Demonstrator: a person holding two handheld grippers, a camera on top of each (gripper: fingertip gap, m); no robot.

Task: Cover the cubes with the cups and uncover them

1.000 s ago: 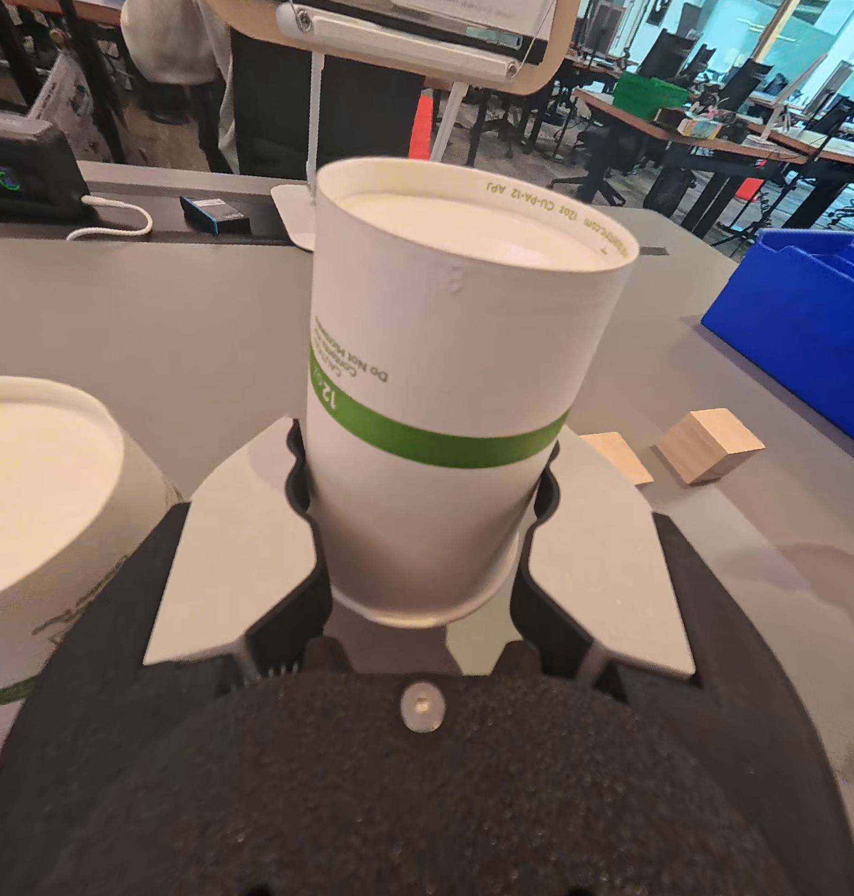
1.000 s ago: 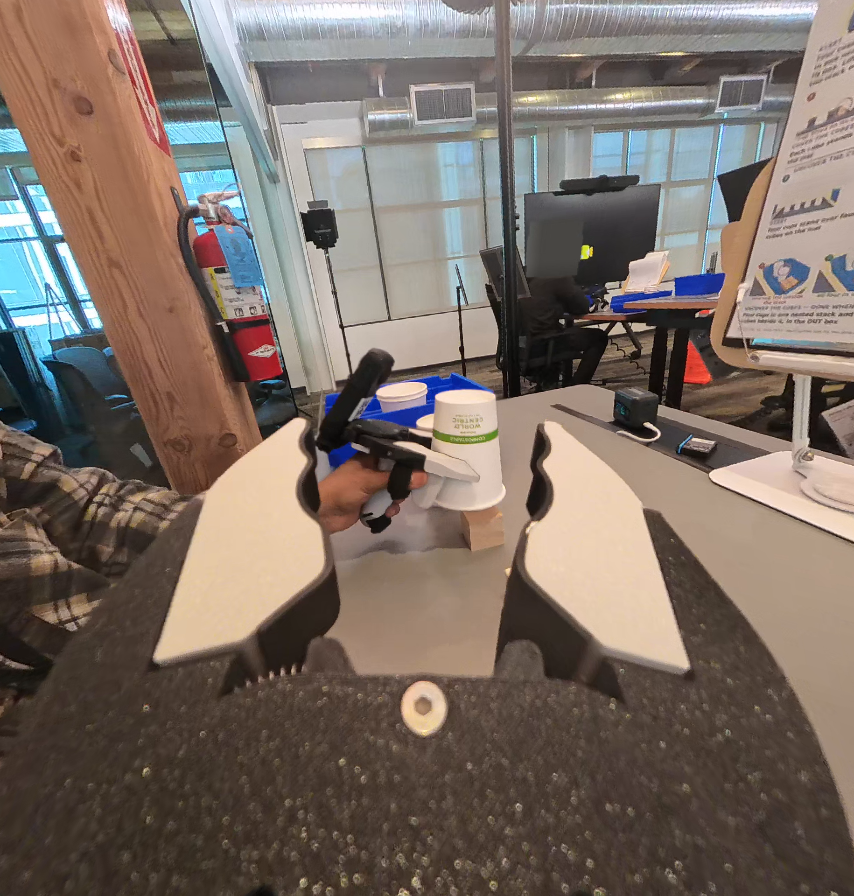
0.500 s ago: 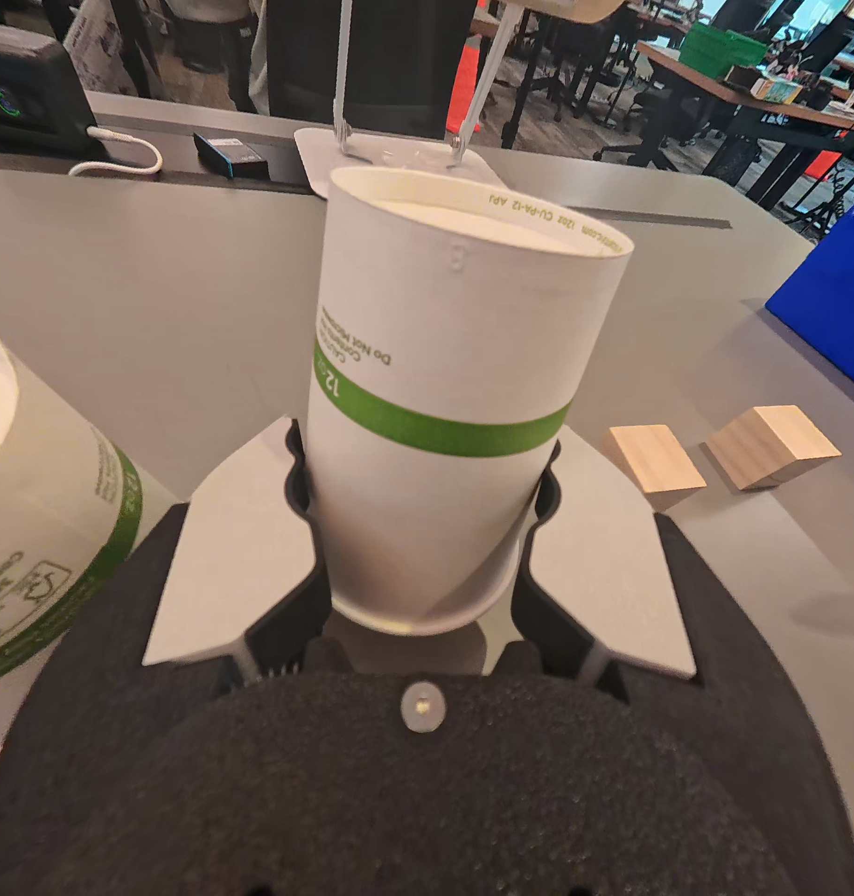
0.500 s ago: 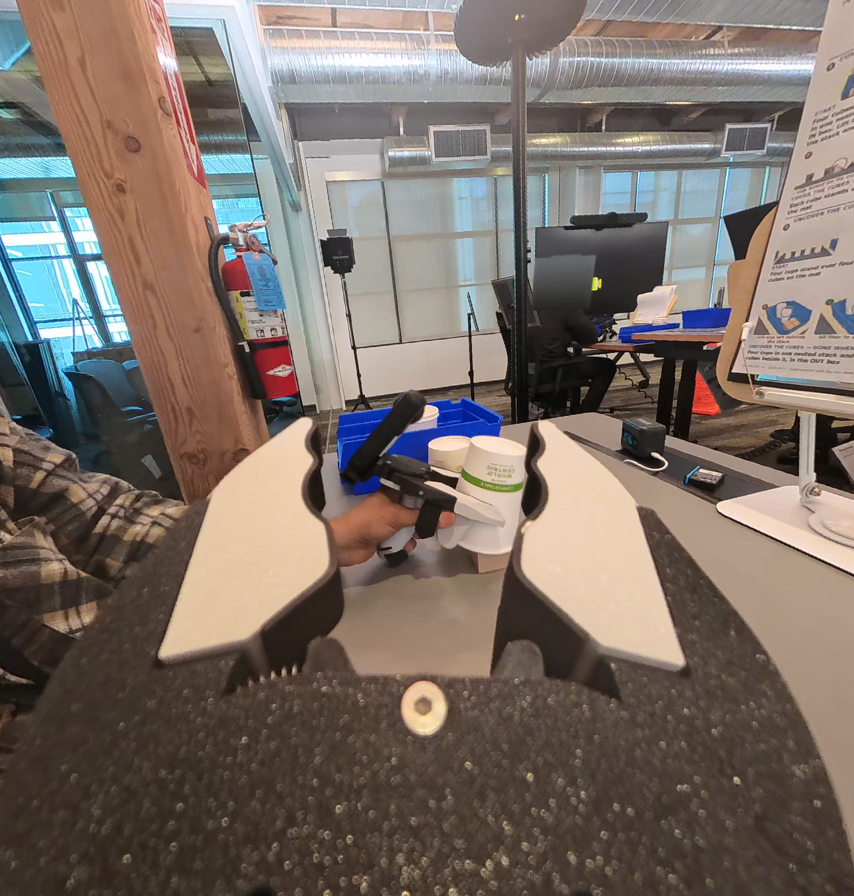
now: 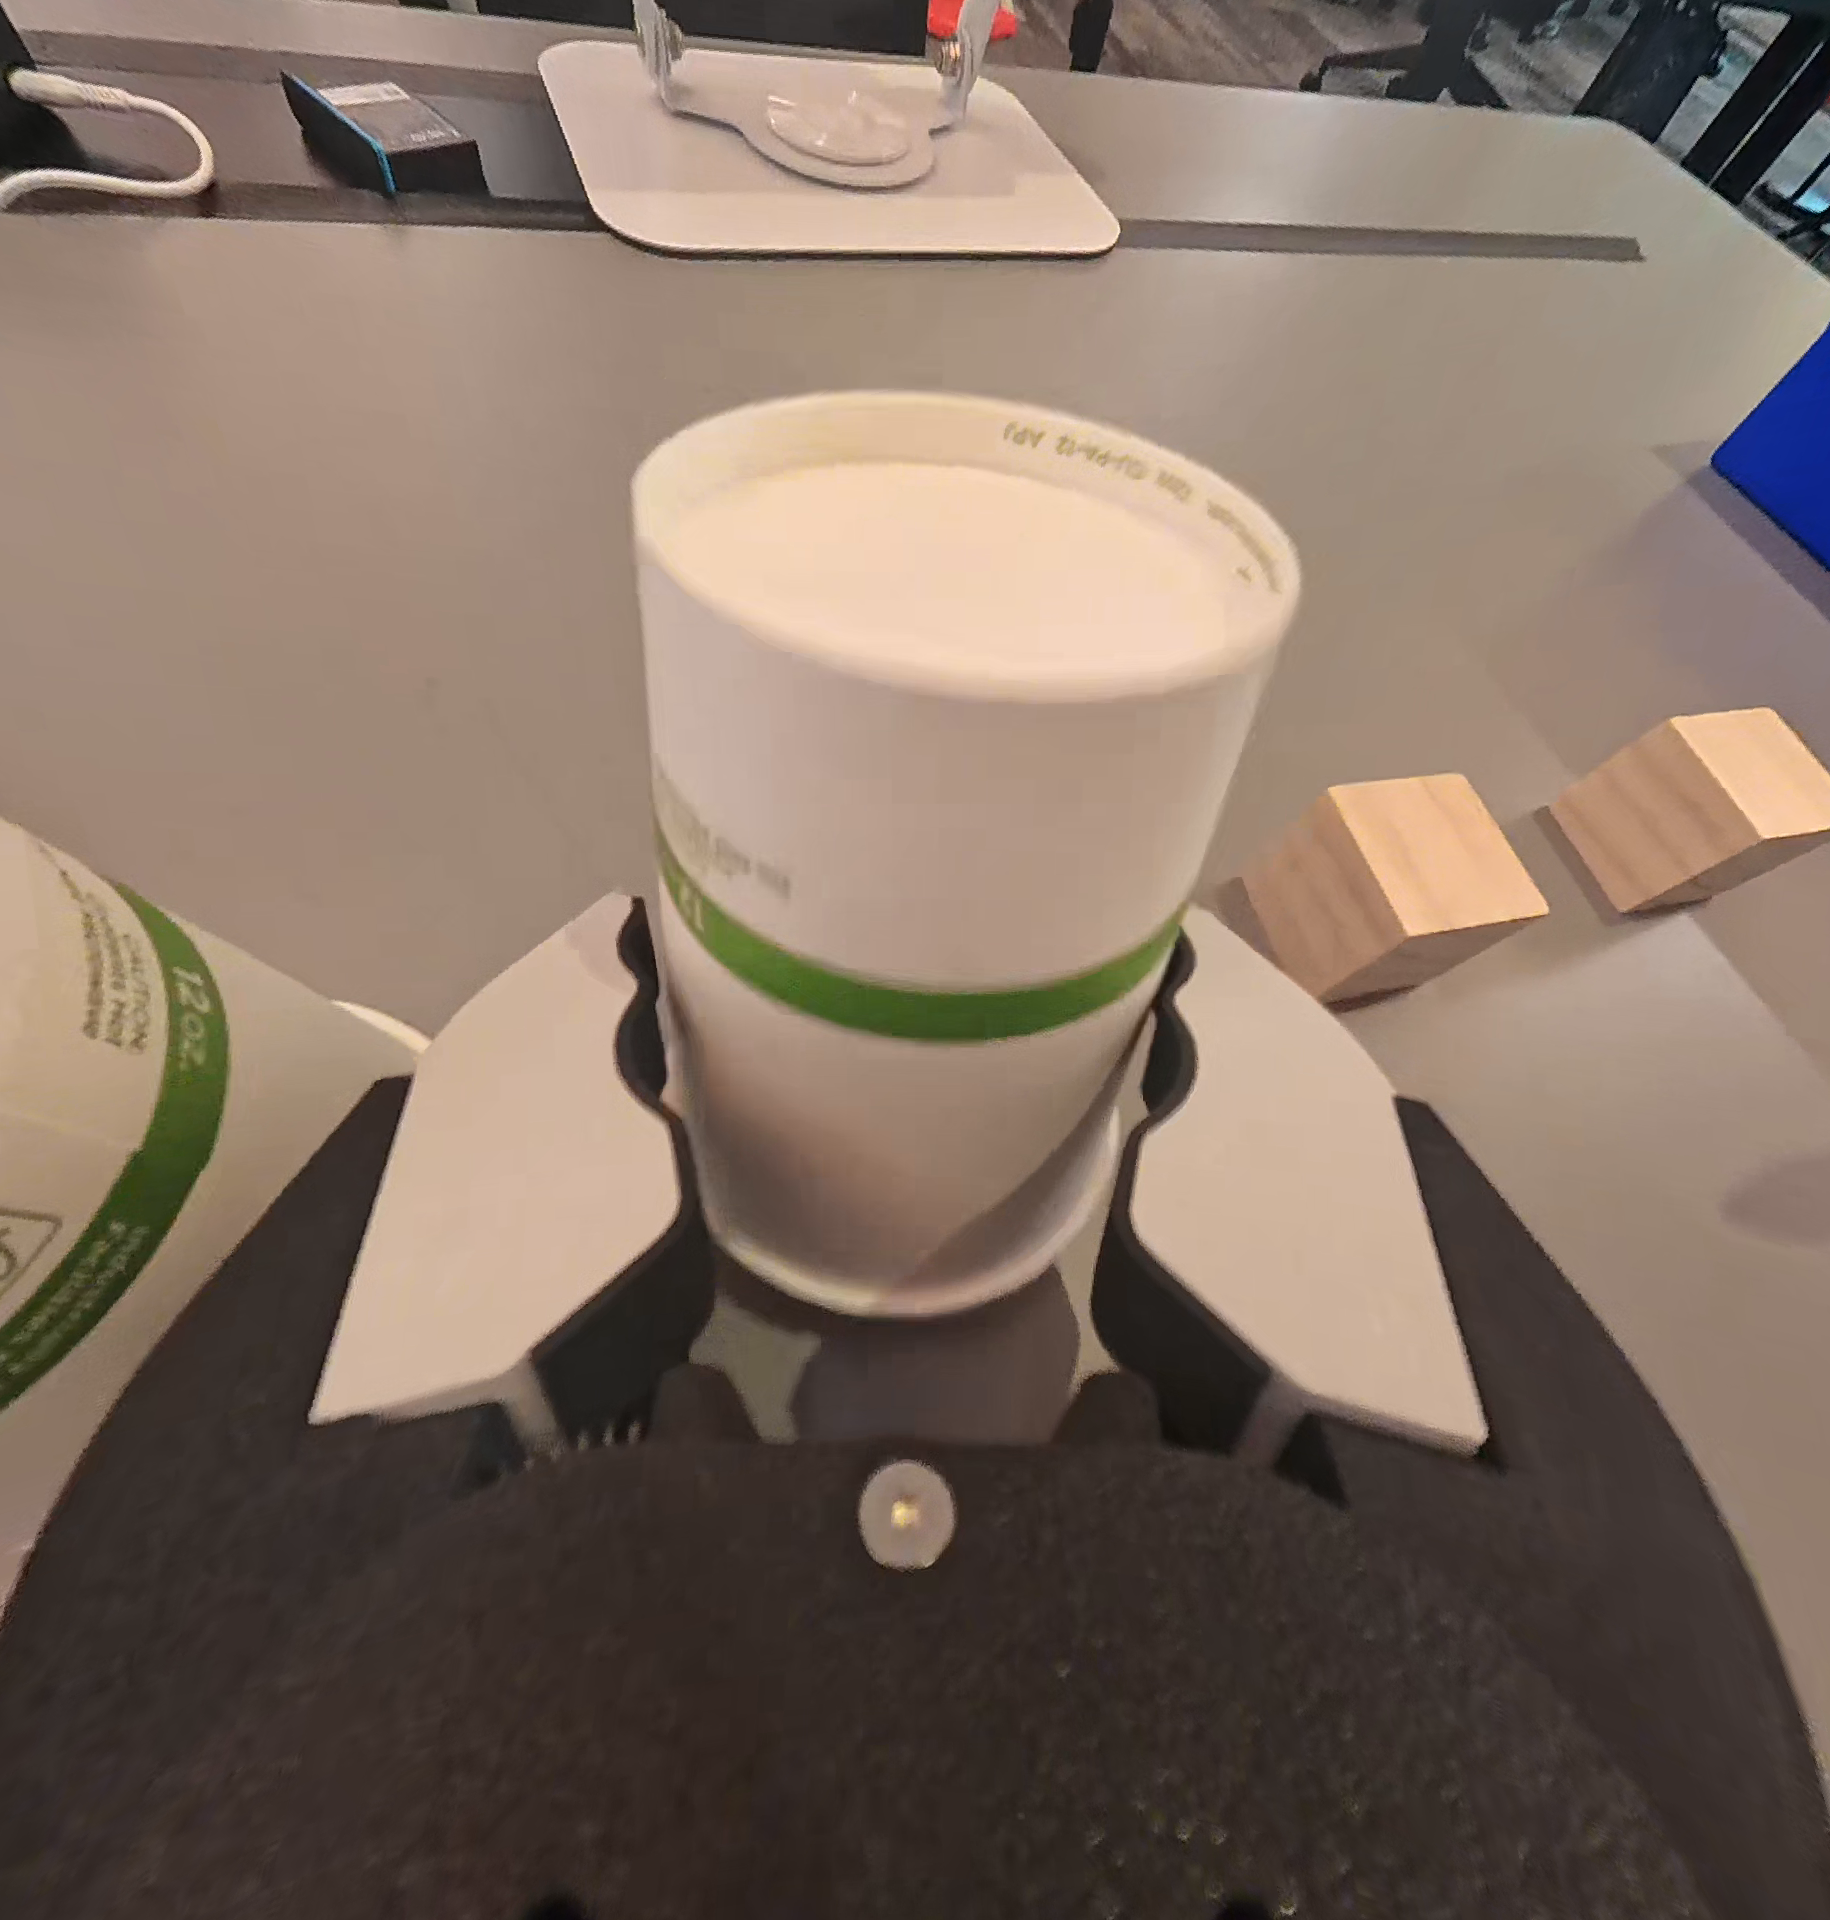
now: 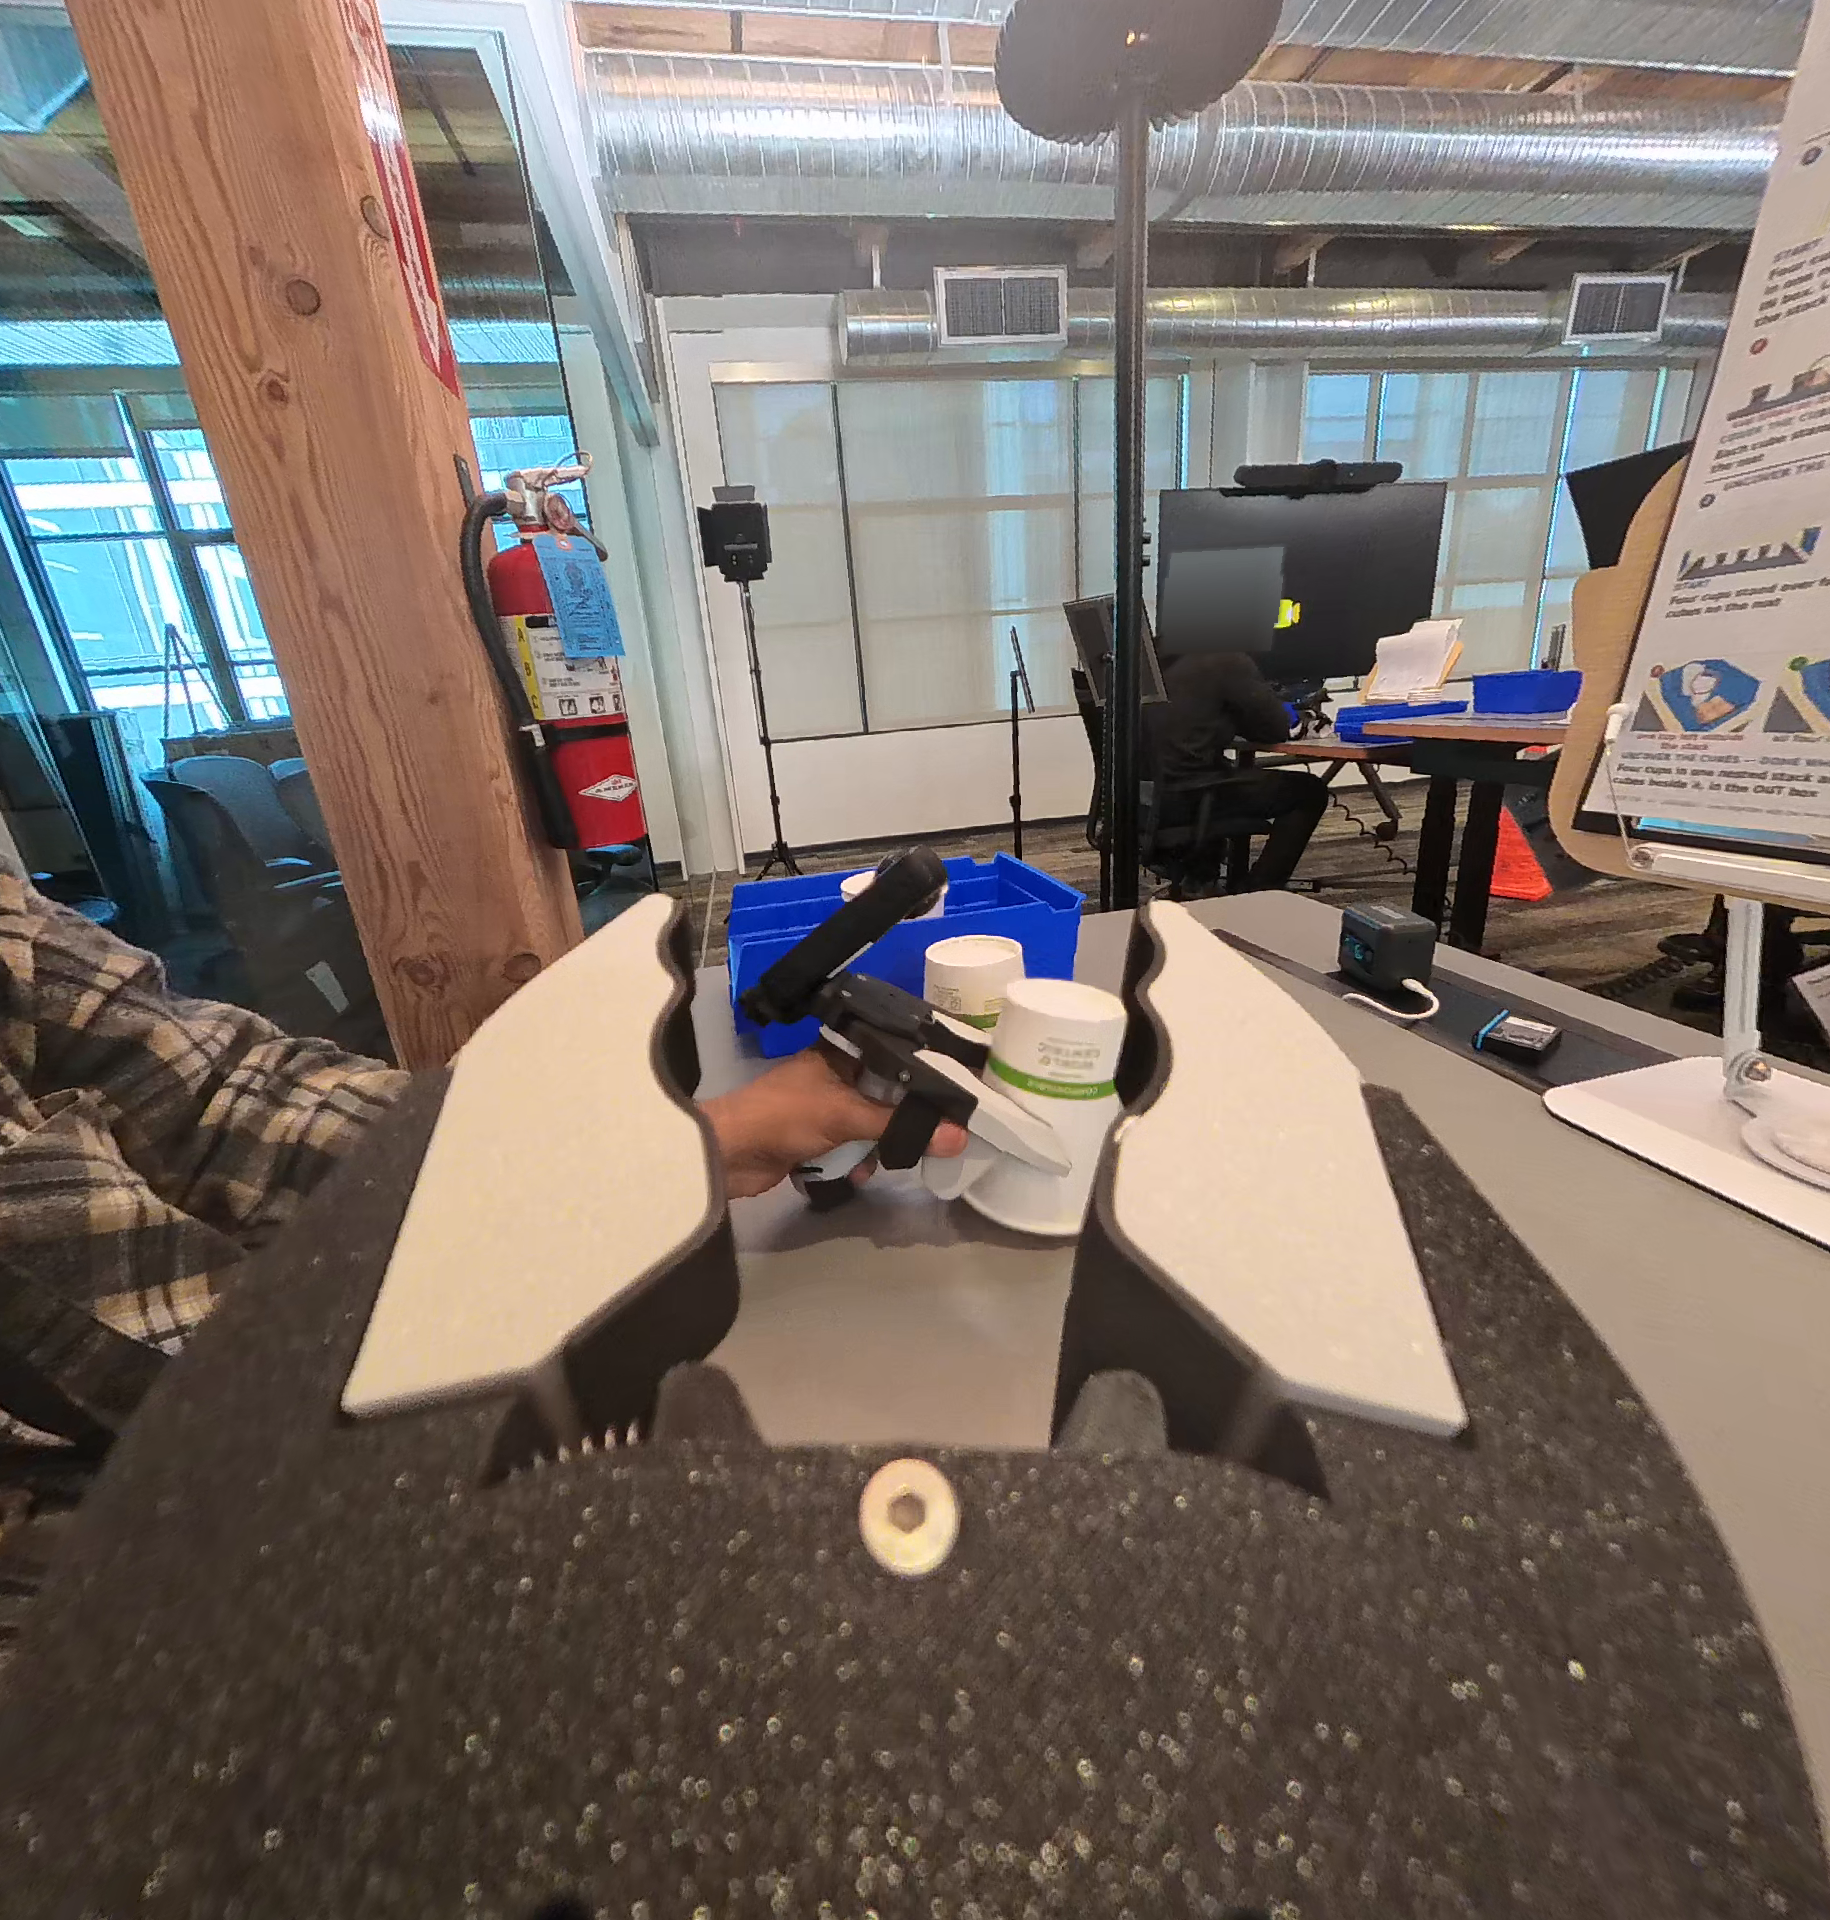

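The left gripper was clamped on an inverted white paper cup, its flat grey finger plates and scalloped black inner pads pressed against the cup's smooth tapered wall just below a green band. The cup's recessed base faced up and its rolled rim sat low between the fingers, tilted slightly; whether the rim touched the matte grey table could not be told. A second inverted paper cup of the same kind stood at the left edge, close beside the gripper's coarse black foam body. To the right of the held cup, two pale wooden cubes with visible grain lay uncovered on the table, near each other but apart, the farther cube nearer a blue plastic bin.

In the right wrist view, the right gripper hung spread open with nothing between its fingers, above the table. Beyond it a hand gripped the left tool's handle, a plaid sleeve behind. A glossy white stand base with rounded corners, a small black box and a white cable sat along the table's far side. A knotted timber post carried a red fire extinguisher.
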